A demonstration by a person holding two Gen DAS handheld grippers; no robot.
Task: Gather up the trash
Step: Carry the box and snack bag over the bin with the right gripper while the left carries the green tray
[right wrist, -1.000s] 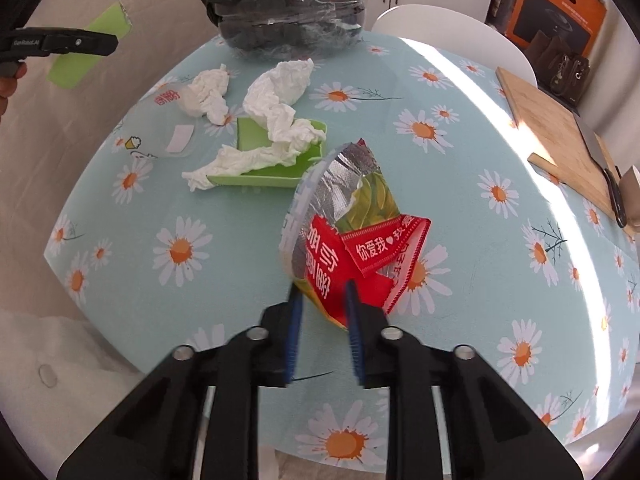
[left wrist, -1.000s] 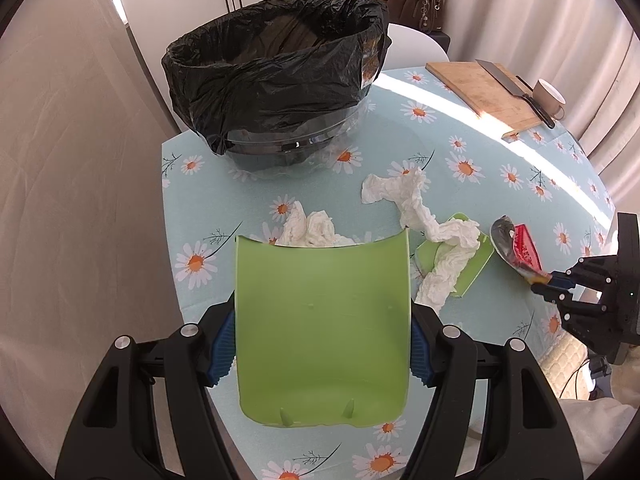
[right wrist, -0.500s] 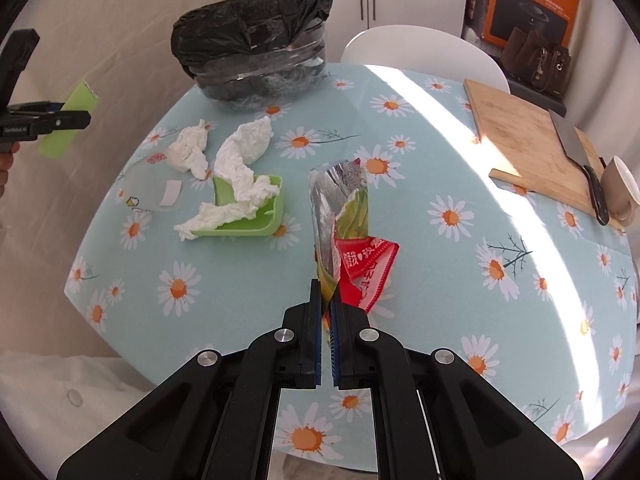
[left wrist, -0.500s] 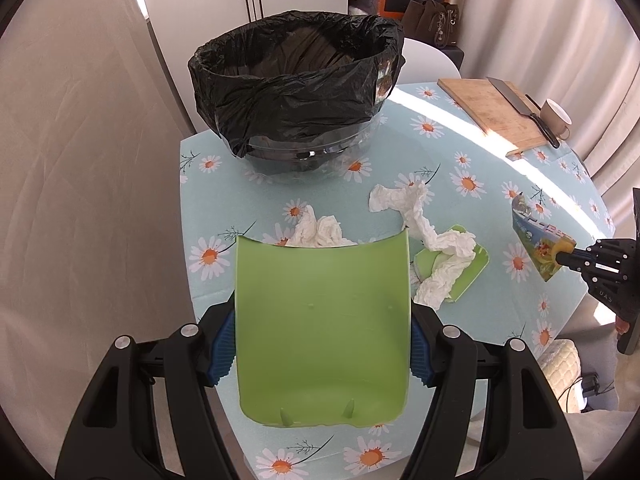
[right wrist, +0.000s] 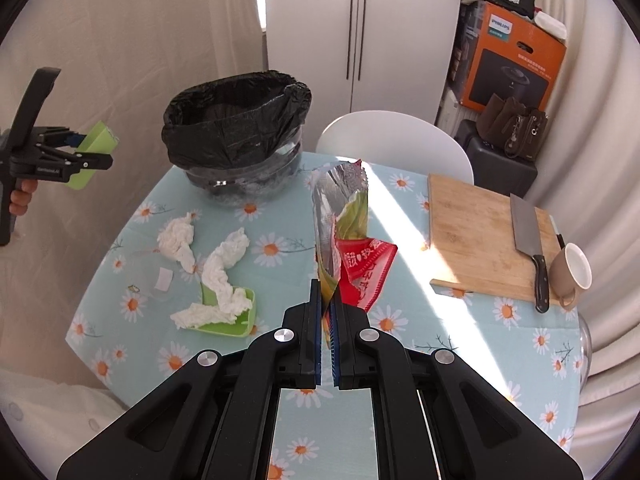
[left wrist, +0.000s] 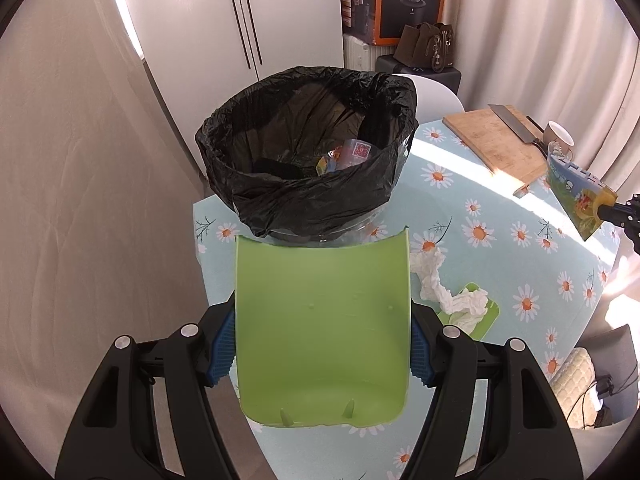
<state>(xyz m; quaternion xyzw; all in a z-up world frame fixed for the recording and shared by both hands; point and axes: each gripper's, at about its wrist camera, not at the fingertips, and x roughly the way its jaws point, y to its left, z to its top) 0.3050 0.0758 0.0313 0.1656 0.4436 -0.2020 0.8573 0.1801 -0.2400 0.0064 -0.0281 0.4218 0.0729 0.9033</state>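
Observation:
My left gripper (left wrist: 322, 354) is shut on a curved green plastic piece (left wrist: 320, 312), held by its two side edges above the table's near left edge, just short of the black-bagged bin (left wrist: 308, 168). The bin's mouth is open, with a few wrappers inside. My right gripper (right wrist: 328, 320) is shut on a foil-lined snack bag (right wrist: 340, 200) and a red wrapper (right wrist: 366, 272), lifted clear of the daisy tablecloth (right wrist: 400, 320). The right wrist view shows the left gripper (right wrist: 90, 150) with its green piece (right wrist: 100, 136) left of the bin (right wrist: 236, 120).
Crumpled tissues (right wrist: 178, 236) lie on the cloth, and one tissue (right wrist: 224, 272) drapes into a small green tray (right wrist: 240, 320). A clear lid (right wrist: 154, 276) lies nearby. At the right are a cutting board (right wrist: 472, 232), a cleaver (right wrist: 528, 236) and a mug (right wrist: 572, 276). A white chair (right wrist: 396, 140) stands behind.
Both grippers have risen. The left one has drawn nearer the bin, so its inside now shows. The right one has lifted the wrappers off the table and higher.

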